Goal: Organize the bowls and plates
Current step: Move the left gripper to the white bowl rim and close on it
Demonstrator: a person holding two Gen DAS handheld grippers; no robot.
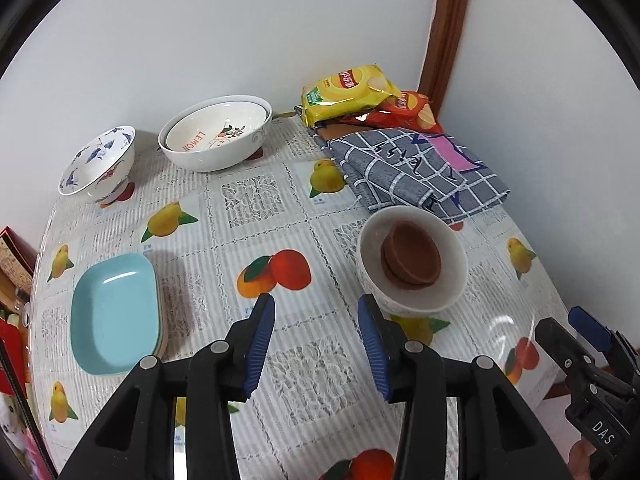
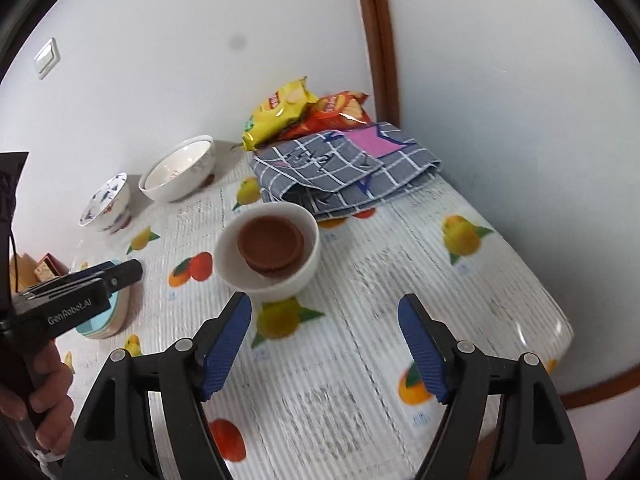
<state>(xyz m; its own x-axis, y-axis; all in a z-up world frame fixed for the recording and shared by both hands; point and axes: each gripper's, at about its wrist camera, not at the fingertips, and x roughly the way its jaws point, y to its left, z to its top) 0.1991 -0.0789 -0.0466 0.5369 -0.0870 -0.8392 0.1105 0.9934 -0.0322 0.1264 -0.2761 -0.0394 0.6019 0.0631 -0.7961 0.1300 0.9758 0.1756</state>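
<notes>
White bowl with brown dishes just beyond wide, empty right fingers

Pretty plain room, white walls meeting in a corner with a brown wooden trim strip running up it, plus a white light switch on the left-hand wall. The table sits pushed into that corner, covered with a glossy fruit-print cloth, light is soft and even
</notes>
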